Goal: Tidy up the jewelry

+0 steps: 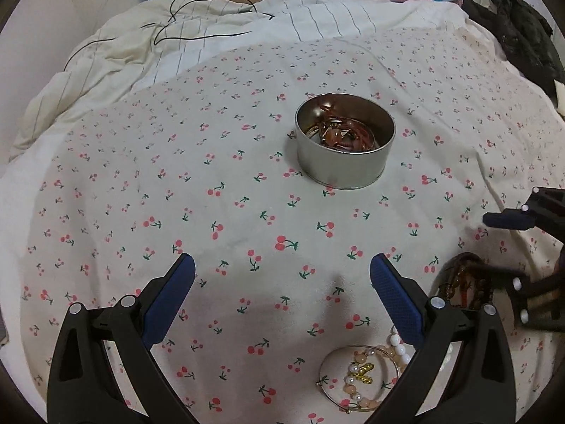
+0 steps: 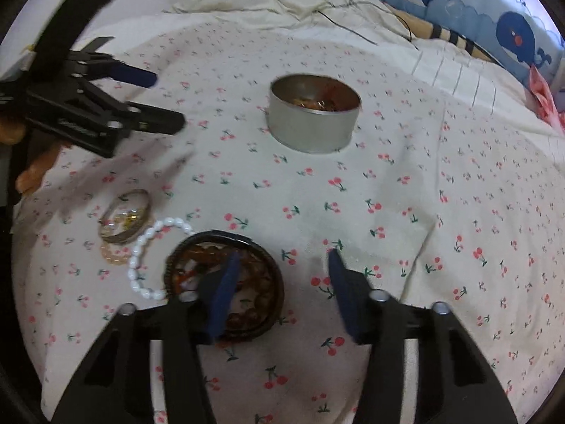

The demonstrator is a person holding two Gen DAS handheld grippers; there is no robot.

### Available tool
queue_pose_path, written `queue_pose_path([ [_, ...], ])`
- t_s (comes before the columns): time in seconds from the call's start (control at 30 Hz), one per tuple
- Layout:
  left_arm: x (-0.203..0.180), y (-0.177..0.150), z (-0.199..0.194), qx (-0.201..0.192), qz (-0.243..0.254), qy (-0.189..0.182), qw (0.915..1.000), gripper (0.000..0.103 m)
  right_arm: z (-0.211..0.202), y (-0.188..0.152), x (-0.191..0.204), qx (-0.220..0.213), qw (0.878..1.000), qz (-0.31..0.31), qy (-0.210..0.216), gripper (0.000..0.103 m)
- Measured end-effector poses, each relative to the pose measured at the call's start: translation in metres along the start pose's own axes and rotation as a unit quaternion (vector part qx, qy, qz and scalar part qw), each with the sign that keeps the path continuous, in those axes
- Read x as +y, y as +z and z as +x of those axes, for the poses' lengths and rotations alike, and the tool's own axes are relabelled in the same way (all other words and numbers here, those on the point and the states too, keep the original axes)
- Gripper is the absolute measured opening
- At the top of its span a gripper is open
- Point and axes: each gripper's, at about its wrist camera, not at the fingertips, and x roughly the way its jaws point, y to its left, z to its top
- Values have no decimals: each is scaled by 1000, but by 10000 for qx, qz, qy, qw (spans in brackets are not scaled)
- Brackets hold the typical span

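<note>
A round silver tin [image 1: 345, 141] stands on the cherry-print cloth [image 1: 247, 219] with several orange-brown bracelets inside; it also shows in the right wrist view [image 2: 314, 116]. My left gripper [image 1: 282, 275] is open and empty, hovering short of the tin. Near its right finger lie a thin bangle with peach beads and a gold charm [image 1: 360, 378]. My right gripper [image 2: 282, 265] is open, its left finger over a dark ring of amber beads [image 2: 226, 282]. A white bead bracelet [image 2: 148, 261] and a clear bangle [image 2: 125, 217] lie to the left.
A rumpled striped duvet [image 1: 159, 46] with a black cord [image 1: 197, 24] lies beyond the cloth. Blue whale-print pillows [image 2: 494, 17] are at the back. A black garment [image 1: 519, 35] lies at the far right edge. The left gripper [image 2: 155, 102] shows in the right wrist view.
</note>
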Motion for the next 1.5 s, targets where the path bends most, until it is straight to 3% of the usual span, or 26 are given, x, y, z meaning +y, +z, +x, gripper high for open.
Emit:
queue_pose_path([
  [0.23,-4,4,-3,-39,131,68,9999,95,6,-2,6,29,9998,-192,-27,37],
  [0.37,-5,4,-2,-31,145,142,9998,95,13,-3,7,170,9939,-508,-960,36],
  [0.47,-5,5,-2,-31,141,145,9998,95,10,-3,-12,170,9932,-138,-1144,36],
  [0.63,-8,3,1,80,238,2,9997,95,4,0,-20,51,9982,142,-576,36],
  [0.8,-10,-8,5,391,458,-526,9968,95,18,-1,-6,254,9971,-172,-696,35],
  [0.93,-6,-30,2,563,650,-849,9927,95,20,1,-9,258,9979,105,-590,14],
  [1.17,17,-53,21,889,56,-819,9927,93,22,-1,-20,330,9973,482,-453,12],
  [1.2,17,-55,24,940,38,-853,9919,89,24,-1,-20,369,9972,476,-451,12],
  [1.27,12,-58,28,1005,81,-954,9903,70,25,-1,-20,384,9971,482,-445,12],
  [1.3,9,-59,28,983,114,-981,9902,66,24,-1,-20,388,9971,483,-439,12],
  [1.4,8,-60,26,918,32,-1064,9901,36,24,-2,-20,392,9971,492,-432,12],
  [1.47,11,-62,25,900,-106,-1052,9903,7,23,-2,-19,387,9970,491,-446,12],
  [1.5,13,-64,24,880,-151,-1037,9906,3,23,-2,-19,373,9971,494,-448,11],
])
